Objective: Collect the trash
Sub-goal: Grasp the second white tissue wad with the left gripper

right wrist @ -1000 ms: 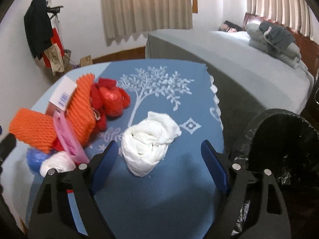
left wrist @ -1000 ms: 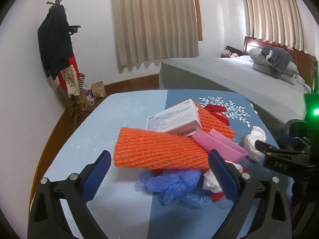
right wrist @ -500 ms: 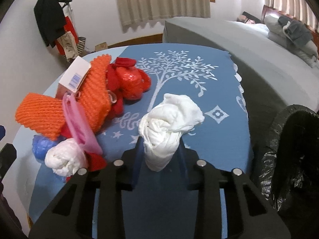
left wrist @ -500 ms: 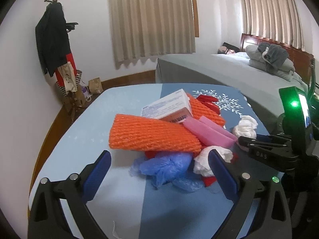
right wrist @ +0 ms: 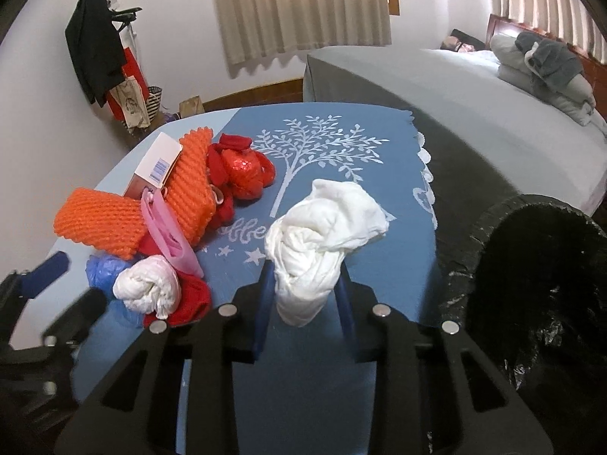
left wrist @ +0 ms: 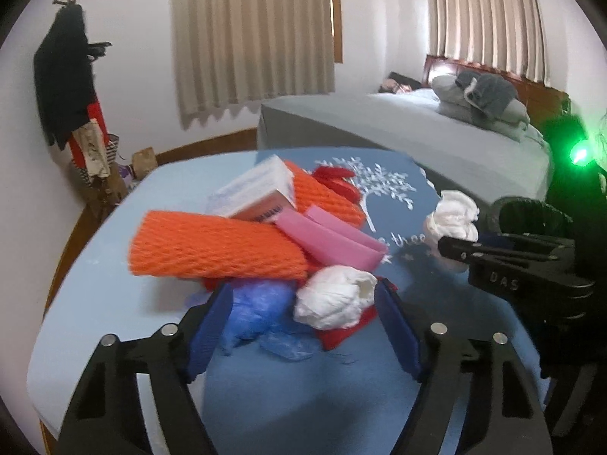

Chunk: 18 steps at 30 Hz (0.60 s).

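Observation:
A heap of trash lies on the blue tablecloth (right wrist: pixel 326 398): two orange foam nets (left wrist: pixel 216 250), a white carton (left wrist: pixel 258 193), a pink bag (left wrist: pixel 334 239) and red wrappers (right wrist: pixel 242 167). At its near edge lie a blue plastic bag (left wrist: pixel 258 307) and a small white wad (left wrist: pixel 334 299). My left gripper (left wrist: pixel 303 322) straddles these two with its jaws closing, and the pads are not clearly pressing. My right gripper (right wrist: pixel 305 295) is shut on a larger white crumpled wad (right wrist: pixel 322 227), also seen to the right in the left wrist view, the wad (left wrist: pixel 451 220).
A bin lined with a black bag (right wrist: pixel 474 235) stands just off the table's right edge, beside my right gripper. A grey bed (right wrist: pixel 455 94) with pillows lies behind. A coat rack (left wrist: pixel 68 87) with bags at its foot stands by the left wall.
The right jaws closed on the large white wad and now hold it. The left gripper came forward and down to the heap, and its jaws narrowed around the blue bag and small white wad.

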Available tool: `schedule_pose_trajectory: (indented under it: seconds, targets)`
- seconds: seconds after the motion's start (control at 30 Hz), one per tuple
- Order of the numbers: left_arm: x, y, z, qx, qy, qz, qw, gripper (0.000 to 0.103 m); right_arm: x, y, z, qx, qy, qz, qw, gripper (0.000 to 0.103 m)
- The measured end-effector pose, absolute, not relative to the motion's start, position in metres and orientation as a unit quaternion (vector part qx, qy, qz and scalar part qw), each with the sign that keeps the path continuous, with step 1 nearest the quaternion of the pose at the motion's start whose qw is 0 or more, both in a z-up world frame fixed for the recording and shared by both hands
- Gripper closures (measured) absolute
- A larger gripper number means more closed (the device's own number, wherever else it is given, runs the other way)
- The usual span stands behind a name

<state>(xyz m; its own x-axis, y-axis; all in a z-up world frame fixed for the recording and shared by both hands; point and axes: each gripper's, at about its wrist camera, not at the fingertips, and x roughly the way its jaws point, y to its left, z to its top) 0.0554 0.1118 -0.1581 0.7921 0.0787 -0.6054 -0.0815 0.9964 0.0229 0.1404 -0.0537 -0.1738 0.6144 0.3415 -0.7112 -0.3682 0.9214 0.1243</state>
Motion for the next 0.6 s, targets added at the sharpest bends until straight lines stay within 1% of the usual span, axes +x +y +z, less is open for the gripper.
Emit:
schedule_pose_trajectory:
  seconds: [0.23, 0.33, 0.43, 0.5, 0.53, 0.57, 0.6]
  targets:
    - [0.071, 0.103, -0.18, -0.001, 0.353, 0.036, 0.935, 0.036, 0.142, -0.058, -0.179, -0.013, 0.4, 0.193, 0.896, 0.072]
    - [0.073, 0.101, -0.185, -0.004, 0.36, 0.029, 0.932, 0.042, 0.142, -0.058, -0.18, -0.012, 0.401, 0.193, 0.895, 0.072]
    - [0.075, 0.099, -0.188, -0.005, 0.369, 0.02, 0.929, 0.052, 0.142, -0.06, -0.181, -0.009, 0.404, 0.193, 0.894, 0.072]
    - [0.075, 0.098, -0.19, -0.007, 0.374, 0.016, 0.927, 0.063, 0.142, -0.062, -0.18, -0.008, 0.404, 0.193, 0.894, 0.072]
    - [0.074, 0.099, -0.191, -0.007, 0.375, 0.016, 0.927, 0.066, 0.142, -0.062, -0.18, -0.007, 0.404, 0.193, 0.894, 0.072]
    - [0.072, 0.098, -0.191, -0.007, 0.375, 0.013, 0.927, 0.071, 0.141, -0.063, -0.179, -0.007, 0.404, 0.194, 0.894, 0.071]
    - [0.072, 0.097, -0.191, -0.007, 0.375, 0.014, 0.927, 0.072, 0.141, -0.062, -0.179, -0.008, 0.403, 0.194, 0.894, 0.071]
